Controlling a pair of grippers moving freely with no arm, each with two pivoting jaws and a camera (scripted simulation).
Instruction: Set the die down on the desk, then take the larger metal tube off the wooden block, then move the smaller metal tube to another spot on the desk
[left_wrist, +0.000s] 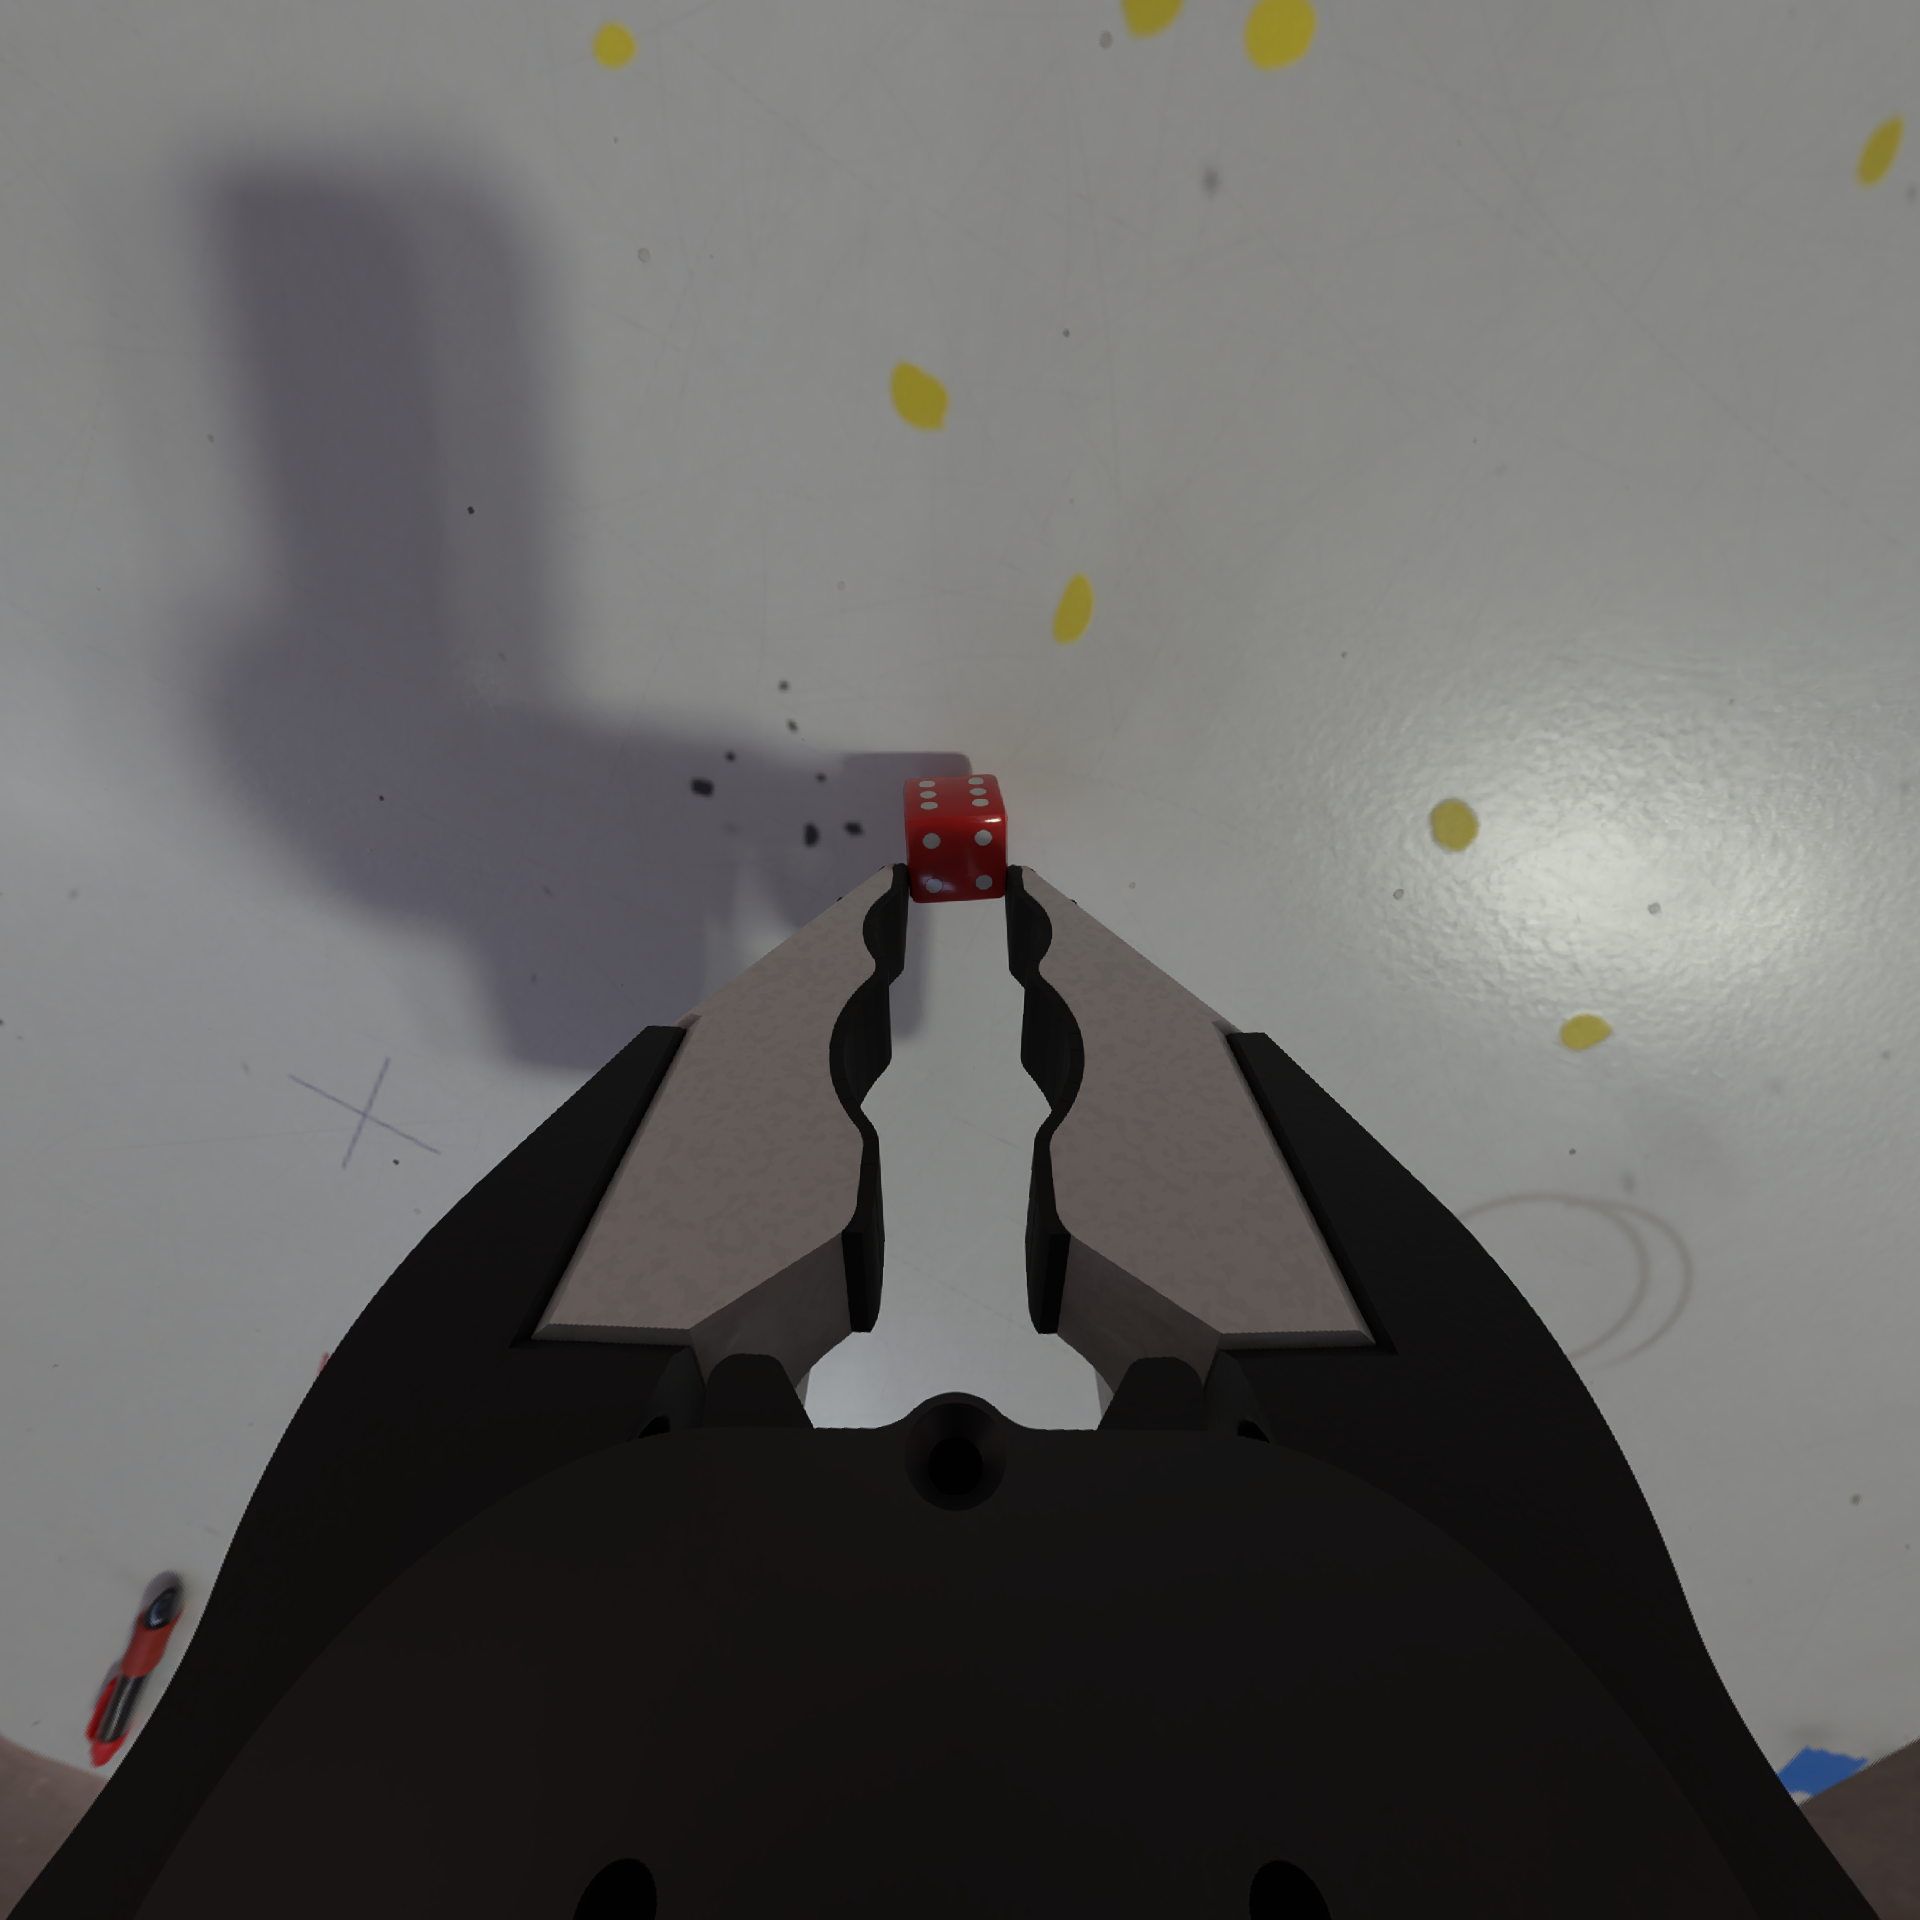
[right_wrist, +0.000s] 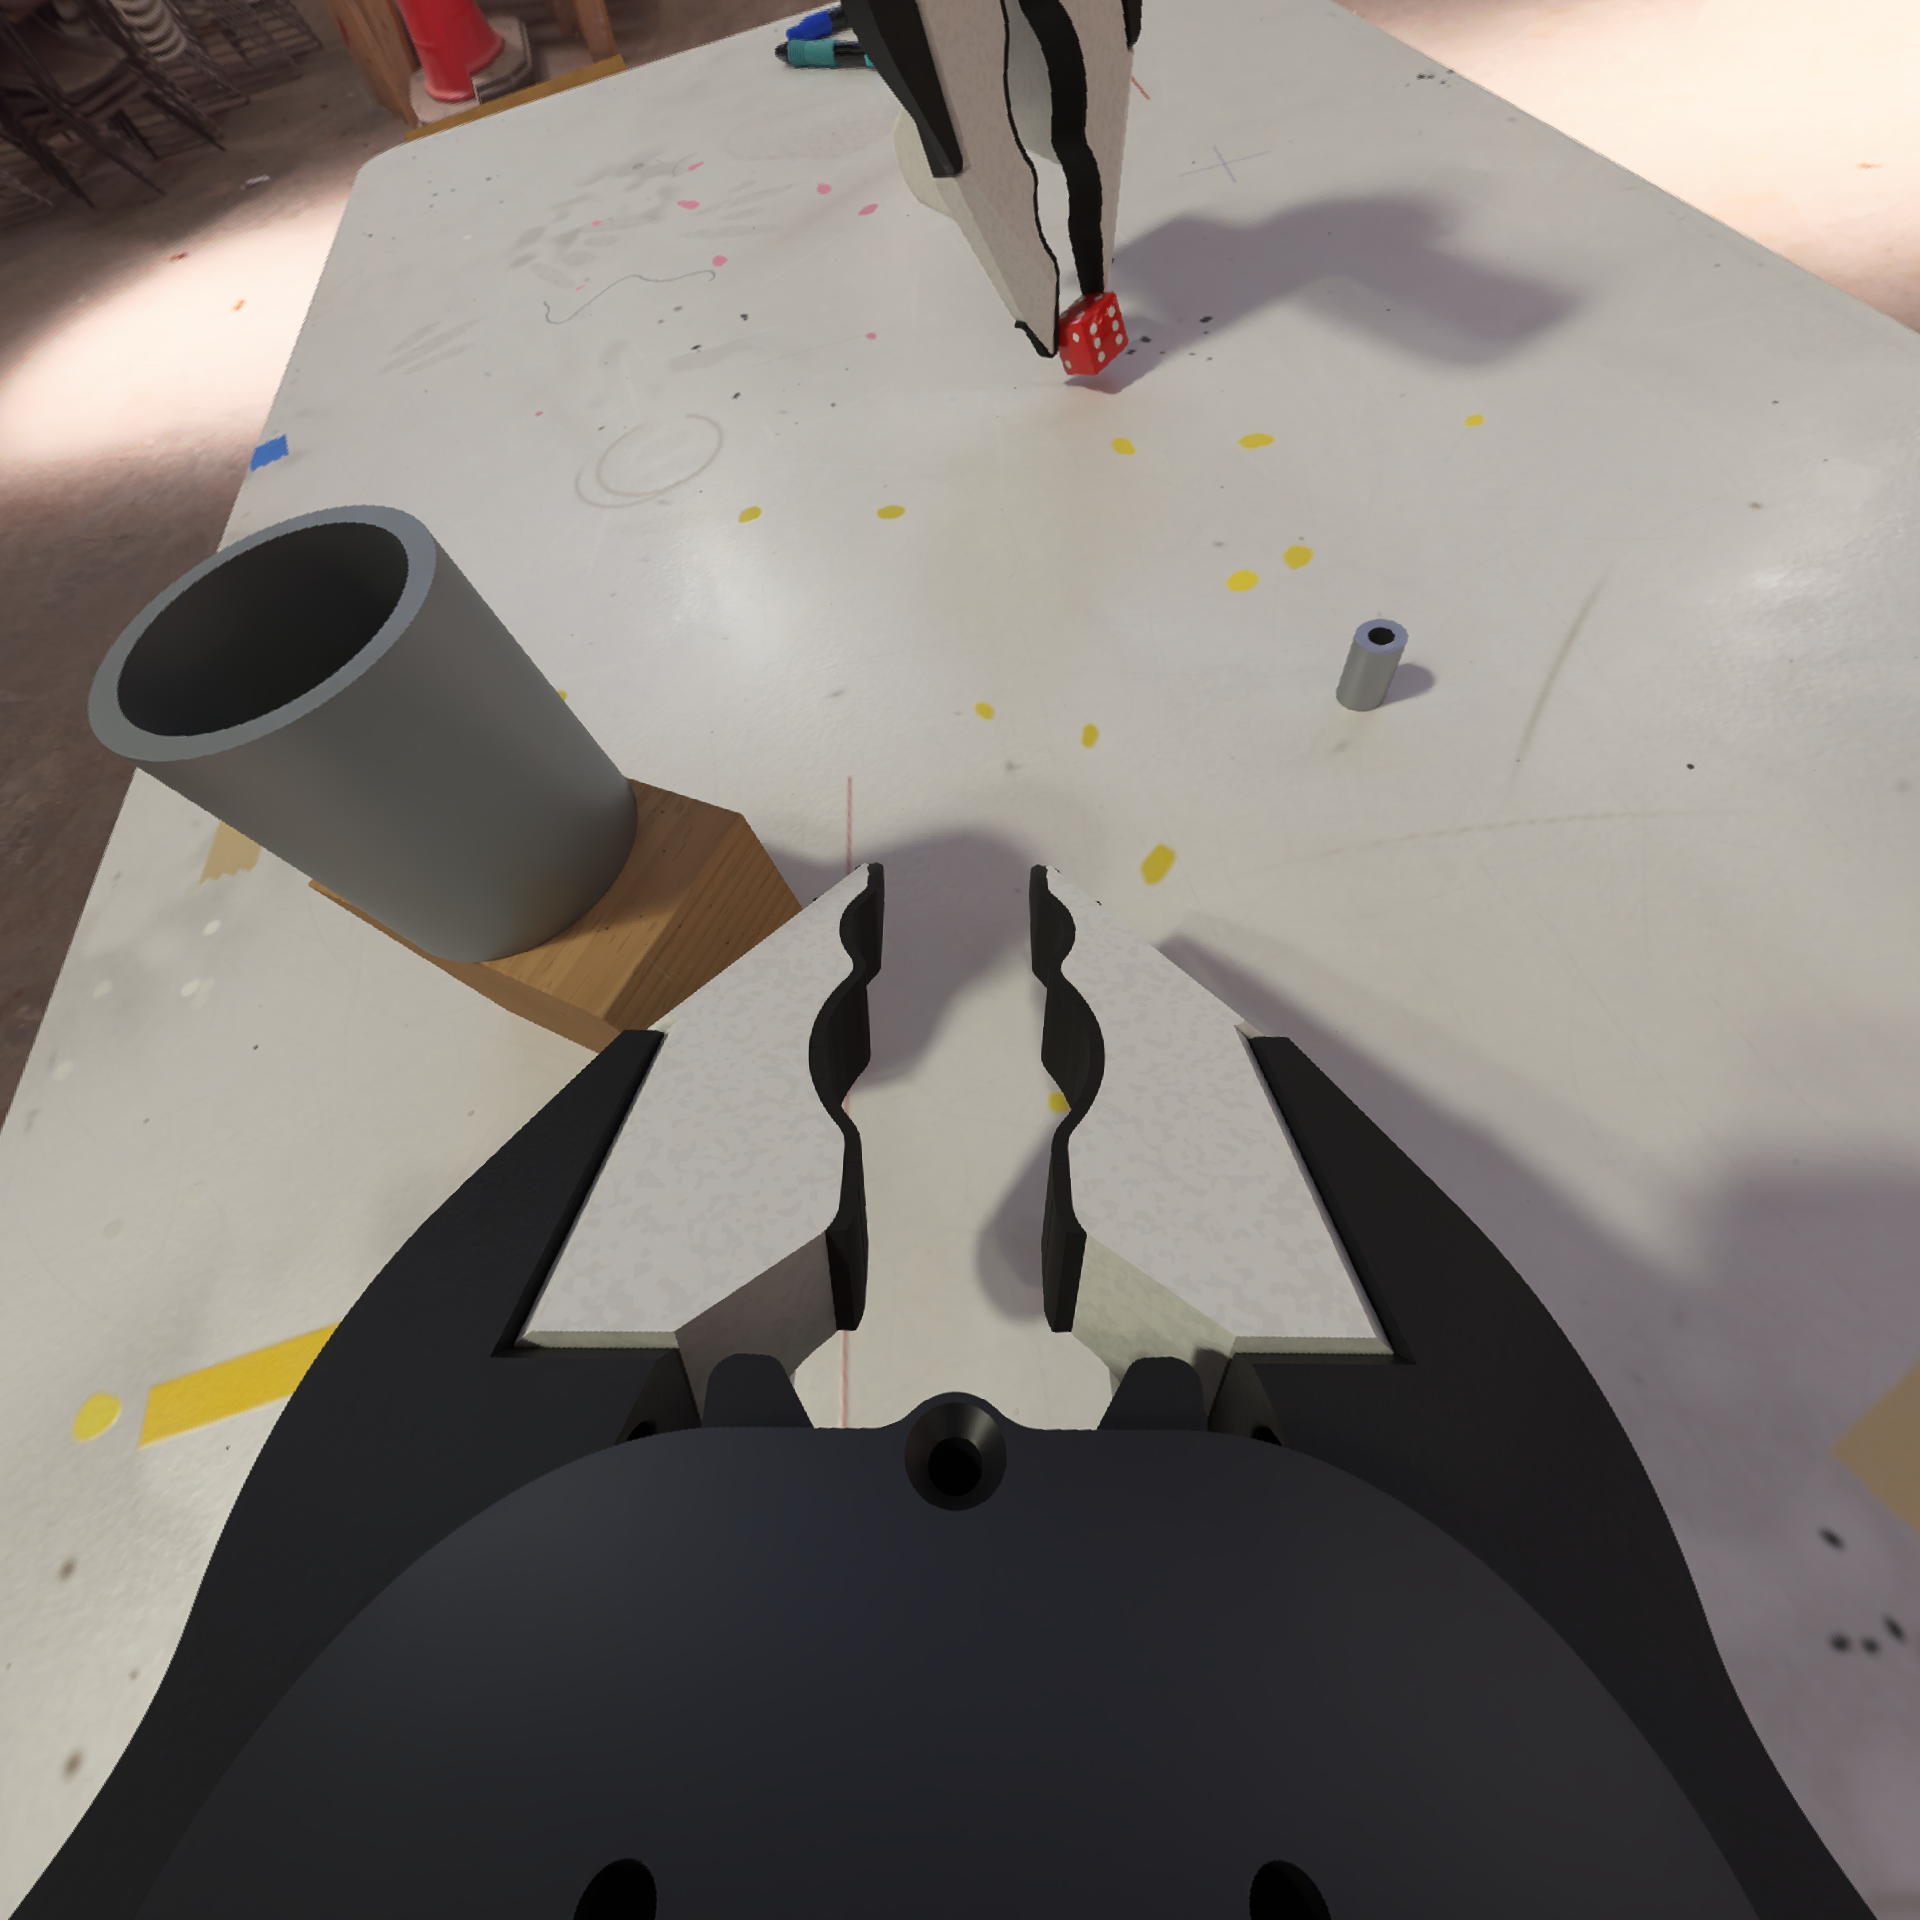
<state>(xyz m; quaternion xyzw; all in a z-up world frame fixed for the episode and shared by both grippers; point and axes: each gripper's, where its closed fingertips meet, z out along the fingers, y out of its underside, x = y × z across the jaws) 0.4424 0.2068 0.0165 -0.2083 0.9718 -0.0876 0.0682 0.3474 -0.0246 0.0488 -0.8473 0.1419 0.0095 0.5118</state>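
On the left of the right wrist view, the larger metal tube (right_wrist: 364, 727) stands upright on the wooden block (right_wrist: 665, 925), near the left edge of the white table (right_wrist: 831, 623). In the middle, the right gripper (right_wrist: 956, 883) is open and holds nothing. Far behind it, the left gripper (right_wrist: 1070, 312) pinches the red die (right_wrist: 1091, 332) at its tips, just at the table surface. On the right, the smaller metal tube (right_wrist: 1371, 665) stands alone, well apart from the die.
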